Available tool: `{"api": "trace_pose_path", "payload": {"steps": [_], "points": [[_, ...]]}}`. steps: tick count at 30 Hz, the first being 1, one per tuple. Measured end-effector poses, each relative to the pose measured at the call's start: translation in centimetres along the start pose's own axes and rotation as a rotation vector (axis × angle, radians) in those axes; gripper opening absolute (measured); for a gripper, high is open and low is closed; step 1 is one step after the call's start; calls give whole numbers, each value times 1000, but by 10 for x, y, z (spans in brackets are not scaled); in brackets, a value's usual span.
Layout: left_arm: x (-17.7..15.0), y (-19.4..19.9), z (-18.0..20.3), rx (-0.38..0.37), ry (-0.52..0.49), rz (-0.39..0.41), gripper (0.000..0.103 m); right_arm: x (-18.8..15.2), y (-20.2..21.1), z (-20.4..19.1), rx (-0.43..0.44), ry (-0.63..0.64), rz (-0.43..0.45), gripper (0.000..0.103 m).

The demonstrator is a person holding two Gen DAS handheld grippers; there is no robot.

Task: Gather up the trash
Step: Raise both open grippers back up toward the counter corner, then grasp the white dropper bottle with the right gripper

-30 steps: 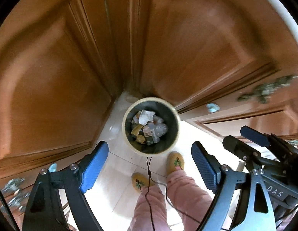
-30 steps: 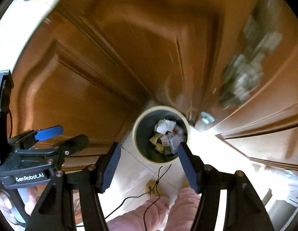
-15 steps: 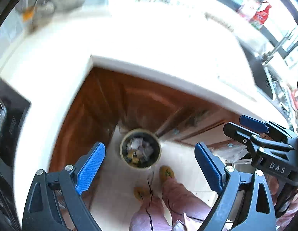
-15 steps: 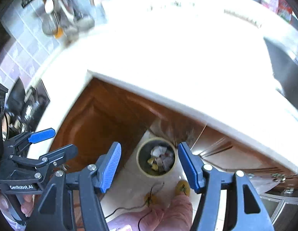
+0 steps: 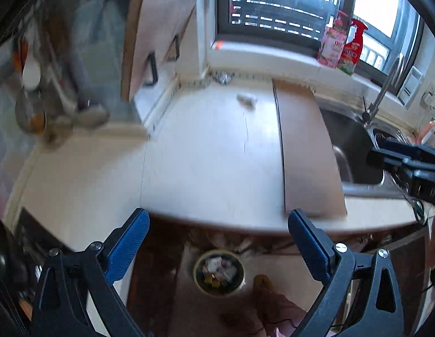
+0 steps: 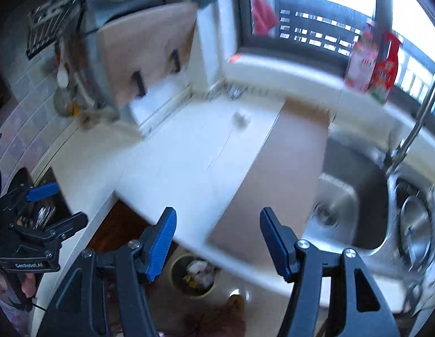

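A small crumpled white scrap (image 5: 246,100) (image 6: 241,118) lies on the white counter (image 5: 203,154) near the back wall, with a crinkled foil-like bit (image 5: 224,77) behind it. On the floor below the counter edge stands a round bin (image 5: 197,273) (image 6: 175,276) filled with paper trash. My left gripper (image 5: 217,214) hangs high over the counter edge and its jaws are opening, with nothing between them. My right gripper (image 6: 218,212) is open and also holds nothing. Both are far from the scrap.
A beige board (image 5: 304,154) lies on the counter beside a steel sink (image 5: 355,146) with a tap (image 5: 385,84). A pink bottle (image 5: 334,43) and a red spray bottle (image 5: 355,47) stand on the window sill. Utensils hang at the left. A person's slipper (image 5: 262,282) is by the bin.
Both grippers have risen from just above the bin at cabinet-door level to above the counter. The counter, sink and window have come into view, and the bin has shrunk below.
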State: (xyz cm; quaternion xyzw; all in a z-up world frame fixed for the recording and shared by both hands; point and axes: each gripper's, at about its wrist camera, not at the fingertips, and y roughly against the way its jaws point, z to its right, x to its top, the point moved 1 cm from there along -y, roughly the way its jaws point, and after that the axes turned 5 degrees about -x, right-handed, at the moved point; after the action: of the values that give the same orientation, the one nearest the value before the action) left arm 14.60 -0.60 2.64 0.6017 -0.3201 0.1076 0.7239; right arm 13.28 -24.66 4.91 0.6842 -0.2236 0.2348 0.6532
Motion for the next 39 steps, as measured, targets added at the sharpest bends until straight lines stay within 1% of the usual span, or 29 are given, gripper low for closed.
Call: {"api": "trace_pose_path", "payload": {"steps": [2, 4, 7, 9, 10, 13, 14, 15, 16, 17, 18, 19, 21, 23, 27, 28, 29, 30, 31, 36, 38, 39], "points": [[27, -6, 4, 20, -2, 12, 98, 26, -5, 15, -10, -2, 21, 62], [53, -15, 6, 39, 3, 27, 98, 45, -13, 27, -1, -5, 28, 62], [94, -41, 9, 79, 8, 47, 98, 90, -43, 47, 25, 21, 37, 62], [125, -67, 11, 94, 9, 53, 98, 111, -65, 56, 46, 45, 30, 57], [134, -77, 13, 106, 6, 57, 94, 127, -84, 61, 60, 62, 18, 50], [176, -120, 17, 138, 1, 35, 91, 160, -135, 71, 91, 82, -24, 47], [188, -133, 16, 142, 5, 29, 91, 173, -161, 74, 109, 89, -48, 44], [194, -142, 18, 146, 9, 24, 91, 182, -179, 76, 123, 93, -67, 42], [207, -160, 15, 155, 22, 12, 90, 192, -204, 76, 142, 95, -96, 40], [215, -173, 13, 159, 34, 3, 89, 196, -218, 76, 152, 98, -113, 39], [221, -185, 11, 162, 46, -5, 86, 203, -246, 75, 167, 106, -145, 39], [226, -197, 8, 166, 61, -19, 84, 206, -260, 73, 176, 112, -162, 39], [232, -216, 2, 170, 88, -42, 81, 211, -306, 67, 209, 120, -226, 39], [240, -235, -6, 182, 120, -62, 81, 209, -338, 59, 226, 132, -269, 35], [247, -261, -17, 196, 147, -87, 81, 198, -382, 48, 247, 167, -334, 32], [249, -267, -18, 201, 147, -93, 81, 194, -391, 46, 242, 182, -347, 29], [250, -271, -20, 205, 148, -98, 81, 192, -398, 46, 241, 193, -361, 25], [250, -275, -21, 210, 149, -104, 81, 190, -403, 45, 249, 199, -372, 25], [253, -282, -23, 212, 154, -110, 81, 190, -405, 46, 265, 196, -363, 25], [269, -306, -26, 188, 174, -120, 81, 195, -407, 49, 279, 213, -338, 24], [278, -319, -24, 173, 180, -130, 81, 200, -407, 57, 289, 193, -325, 24], [280, -321, -23, 167, 182, -134, 81, 203, -407, 65, 295, 163, -316, 24]]}}
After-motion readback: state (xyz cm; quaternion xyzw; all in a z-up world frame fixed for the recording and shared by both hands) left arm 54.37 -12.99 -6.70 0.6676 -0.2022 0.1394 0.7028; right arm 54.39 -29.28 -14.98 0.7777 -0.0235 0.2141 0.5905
